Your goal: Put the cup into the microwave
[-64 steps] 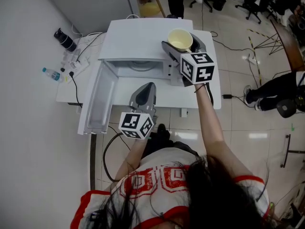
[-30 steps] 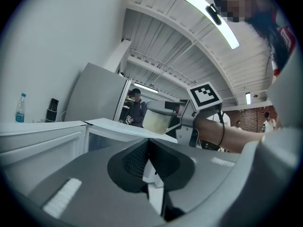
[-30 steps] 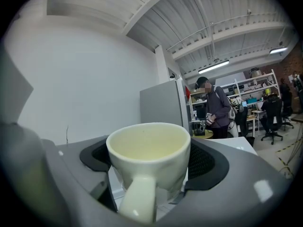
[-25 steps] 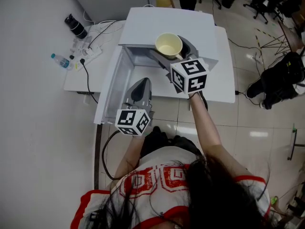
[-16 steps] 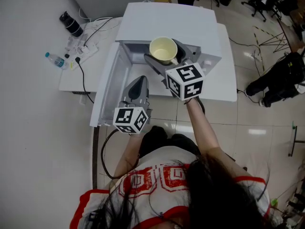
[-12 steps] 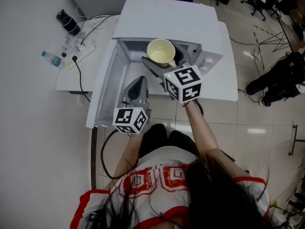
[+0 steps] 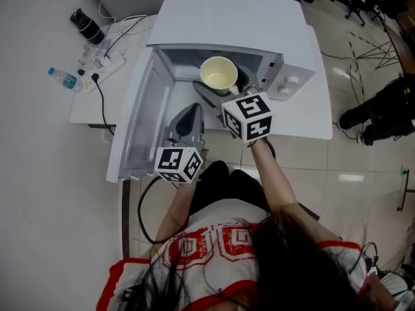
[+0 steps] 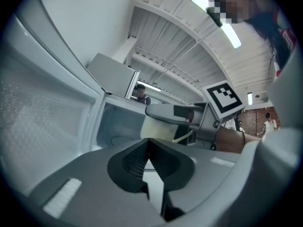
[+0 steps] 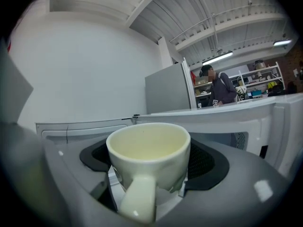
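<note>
Seen from above, the head view sets the microwave (image 7: 228,19) on a white bench (image 7: 310,112) with its door (image 7: 139,120) swung wide to the left. The cream cup (image 7: 218,75) is held in the air at the mouth of the open cavity. The right gripper view adds what that angle misses: the right claw (image 9: 150,161) is clamped on the cup's body, with a dark pad on either side, and the handle juts straight back toward the camera. The cup stands upright, its long axis vertical and its open mouth up, and its inside is empty. Only the left gripper view shows the left claw (image 8: 147,148) clenched on nothing, its pads meeting at their tips. It sits nearer the person, just beside the door, and is aimed into the cavity.
</note>
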`<act>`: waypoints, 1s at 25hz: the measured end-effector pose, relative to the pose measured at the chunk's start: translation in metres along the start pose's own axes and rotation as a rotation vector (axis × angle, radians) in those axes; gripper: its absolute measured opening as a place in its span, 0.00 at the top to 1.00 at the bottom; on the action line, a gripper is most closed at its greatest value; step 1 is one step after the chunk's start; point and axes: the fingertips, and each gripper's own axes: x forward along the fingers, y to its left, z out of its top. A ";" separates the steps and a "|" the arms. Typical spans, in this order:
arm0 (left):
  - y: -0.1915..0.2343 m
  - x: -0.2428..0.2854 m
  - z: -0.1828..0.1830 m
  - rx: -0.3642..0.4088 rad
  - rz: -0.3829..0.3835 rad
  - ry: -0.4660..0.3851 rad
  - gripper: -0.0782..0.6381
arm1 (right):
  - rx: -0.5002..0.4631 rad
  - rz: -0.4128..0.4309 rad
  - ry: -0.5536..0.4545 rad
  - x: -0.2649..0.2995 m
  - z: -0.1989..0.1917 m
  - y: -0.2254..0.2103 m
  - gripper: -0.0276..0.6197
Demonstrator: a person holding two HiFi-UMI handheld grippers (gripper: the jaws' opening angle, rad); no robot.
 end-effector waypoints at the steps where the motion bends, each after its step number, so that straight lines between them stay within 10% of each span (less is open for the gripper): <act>1: 0.000 0.001 -0.001 0.003 -0.004 -0.002 0.89 | 0.002 -0.002 0.001 0.002 -0.004 -0.002 0.25; 25: -0.020 -0.017 -0.023 0.031 -0.055 -0.029 0.89 | 0.003 -0.112 0.007 0.078 -0.060 -0.063 0.25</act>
